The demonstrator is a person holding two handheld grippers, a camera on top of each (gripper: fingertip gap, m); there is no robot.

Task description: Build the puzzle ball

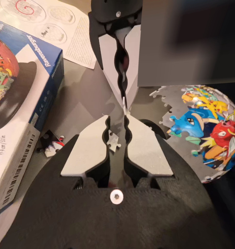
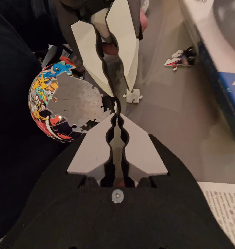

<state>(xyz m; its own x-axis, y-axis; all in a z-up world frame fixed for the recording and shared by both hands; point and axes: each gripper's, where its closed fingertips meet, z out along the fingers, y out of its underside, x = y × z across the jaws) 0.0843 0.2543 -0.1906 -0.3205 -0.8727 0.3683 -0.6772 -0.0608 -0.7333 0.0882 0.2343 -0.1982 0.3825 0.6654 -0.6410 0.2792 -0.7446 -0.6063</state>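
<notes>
The half-built puzzle ball (image 1: 208, 128) with its colourful cartoon print stands at the right in the left wrist view and at the left in the right wrist view (image 2: 68, 102). My right gripper (image 2: 117, 114) is shut on a pale puzzle piece (image 2: 115, 105), seen edge-on. In the left wrist view it (image 1: 125, 103) comes from the top with that piece (image 1: 124, 110). My left gripper (image 1: 117, 117) is open, tip to tip with it, and holds nothing. It also shows in the right wrist view (image 2: 121, 93). A grey puzzle piece (image 1: 112, 141) lies face down under its fingers, also seen in the right wrist view (image 2: 133, 95).
The puzzle box (image 1: 26, 94) lies at the left and shows in the right wrist view (image 2: 224, 75). An instruction sheet (image 1: 68, 31) lies behind it. Joined dark and red loose pieces (image 1: 52, 142) lie by the box (image 2: 180, 59). A black stand (image 1: 152, 125) sits by the ball. Both grippers' tips are close together, under 4 cm apart.
</notes>
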